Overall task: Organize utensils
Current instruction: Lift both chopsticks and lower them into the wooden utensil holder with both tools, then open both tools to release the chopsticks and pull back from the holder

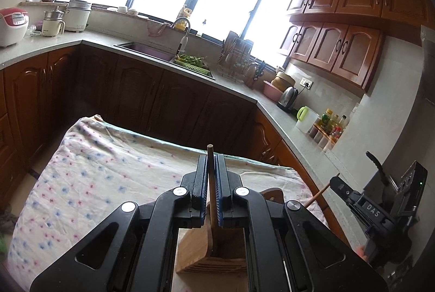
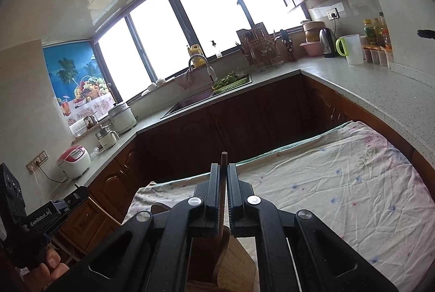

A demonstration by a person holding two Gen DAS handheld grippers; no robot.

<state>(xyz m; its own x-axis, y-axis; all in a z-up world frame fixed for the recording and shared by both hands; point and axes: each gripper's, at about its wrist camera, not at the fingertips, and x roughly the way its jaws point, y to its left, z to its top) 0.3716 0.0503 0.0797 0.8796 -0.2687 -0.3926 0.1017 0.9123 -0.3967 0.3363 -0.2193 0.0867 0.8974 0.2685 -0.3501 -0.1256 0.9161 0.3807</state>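
The left gripper (image 1: 210, 164) sits at the bottom centre of the left wrist view, its jaws closed on a thin wooden chopstick (image 1: 210, 177) whose tip pokes up just past the pads. Directly below it, at the bottom centre of the frame, stands a wooden utensil holder (image 1: 214, 259), seen through the gap in the gripper frame; the chopstick's lower end runs down toward its open top, though whether it touches the wood cannot be told. The holder rests on a table covered with a flowered cloth (image 1: 89, 177), which spreads bare across the lower left of the frame up to its far edge at mid-height. Beyond that edge a dark gap separates the table from the brown lower cabinets (image 1: 130, 90). The grey countertop (image 1: 282, 117) runs diagonally close along the table's right edge.

In the right wrist view the right gripper (image 2: 224, 177) is at bottom centre, clamped likewise on a darker chopstick (image 2: 223, 194), with the same holder (image 2: 231, 262) beneath it. Here the cloth (image 2: 339, 183) lies bare over the lower right, its far edge crossing mid-frame. The other gripper (image 2: 68, 202) shows at the lower left edge, with a hand (image 2: 49, 267) under it.
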